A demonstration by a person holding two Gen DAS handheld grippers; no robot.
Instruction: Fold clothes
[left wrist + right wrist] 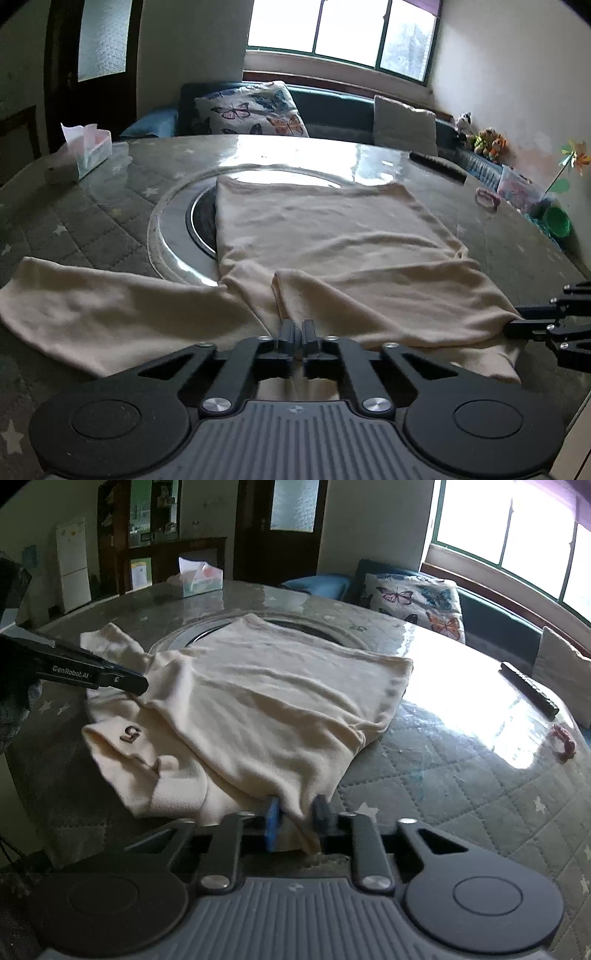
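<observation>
A cream long-sleeved garment (325, 236) lies flat on the round table, one sleeve spread to the left (92, 306), the other folded across its body. It also shows in the right wrist view (266, 701), with a "5" patch (130, 733) near its collar. My left gripper (300, 330) is shut on the garment's near edge at the folded sleeve cuff; it also shows from the side in the right wrist view (142, 684). My right gripper (297, 814) is part open with a fold of the garment's corner between its fingers; it also shows in the left wrist view (517, 320).
The table (110, 218) has a quilted grey cover under glass and a round turntable (173, 221). A tissue box (88, 151) stands at the far left, a remote (437, 166) and a pink hair tie (487, 199) at the far right. A sofa with cushions (251, 110) lies beyond.
</observation>
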